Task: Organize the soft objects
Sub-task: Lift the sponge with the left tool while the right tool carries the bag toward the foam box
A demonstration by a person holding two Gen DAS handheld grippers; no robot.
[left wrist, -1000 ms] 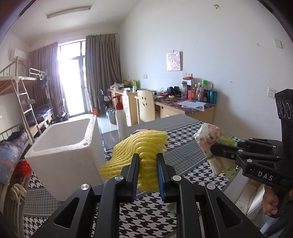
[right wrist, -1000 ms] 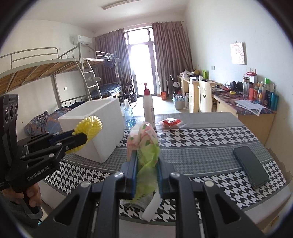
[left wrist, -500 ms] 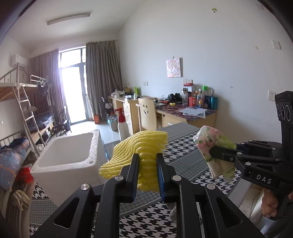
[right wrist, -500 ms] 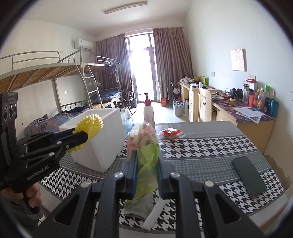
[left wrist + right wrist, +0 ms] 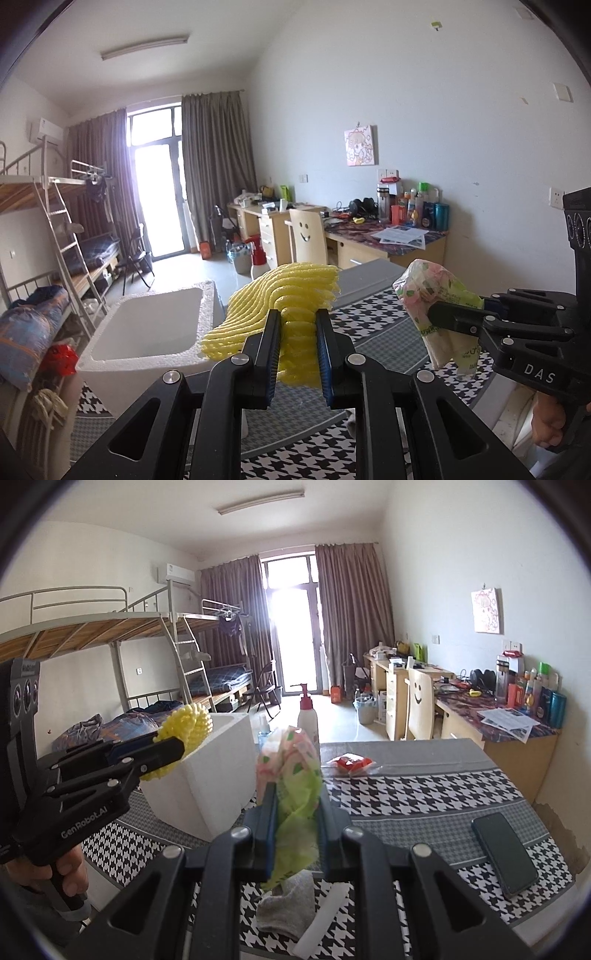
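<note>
My left gripper [image 5: 295,354] pinching yellow foam net [image 5: 291,295], held above table [image 5: 424,794] beside white foam box [image 5: 147,332], likely drop spot. My right gripper [image 5: 295,823] clamped on floral tissue pack [image 5: 295,775], raised clear. 1 grey sock [image 5: 286,910] left lying below.

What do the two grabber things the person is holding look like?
Both are black plastic with silver bolts and two flat fingers. The left gripper has bright blue ribbed pads and white "GenRobot.AI" lettering on its side. The right gripper has darker blue pads and "DAS" on its side. Each has a pistol-style handle with round lenses above it. No cables show.
</note>
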